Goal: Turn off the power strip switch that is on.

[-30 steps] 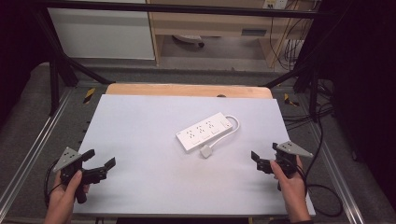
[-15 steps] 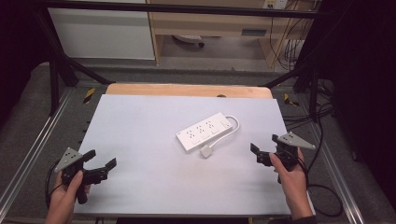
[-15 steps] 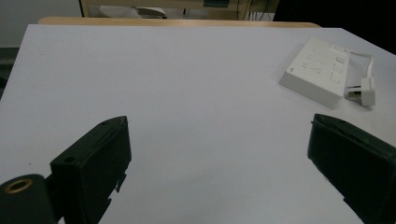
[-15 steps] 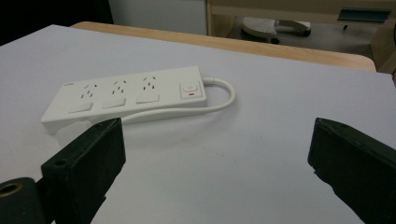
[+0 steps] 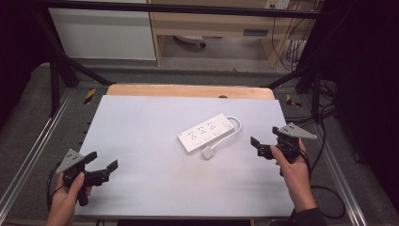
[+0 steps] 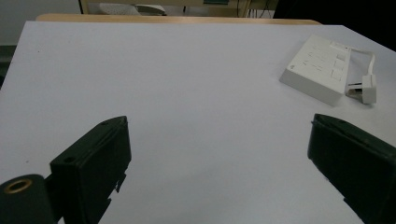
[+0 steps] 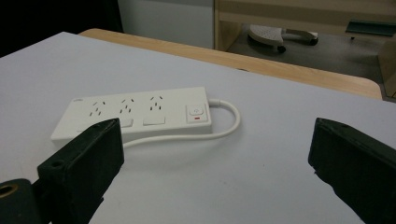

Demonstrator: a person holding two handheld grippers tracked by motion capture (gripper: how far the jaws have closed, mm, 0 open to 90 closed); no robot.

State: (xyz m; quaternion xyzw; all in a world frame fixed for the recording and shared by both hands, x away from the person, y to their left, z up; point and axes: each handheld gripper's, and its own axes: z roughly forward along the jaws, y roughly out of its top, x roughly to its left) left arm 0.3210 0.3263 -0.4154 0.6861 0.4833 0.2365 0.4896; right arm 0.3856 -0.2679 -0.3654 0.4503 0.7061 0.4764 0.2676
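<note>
We hold the right gripper (image 5: pixel 257 147) wide open and empty near the table's (image 5: pixel 141 117) right edge; its own view reveals the white power strip's (image 7: pixel 135 116) red-marked switch (image 7: pixel 196 113); the left gripper (image 5: pixel 102 165), equally agape, sits at the near left corner; bare tabletop separates both from the strip mid-table, its cord (image 5: pixel 235 127) looped to a plug (image 5: pixel 207 153).

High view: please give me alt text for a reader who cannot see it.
A white power strip lies near the middle of a pale table, its cable looped and its plug beside it. A person's hands hold the left gripper and the right gripper open near the table's sides, touching nothing.
</note>
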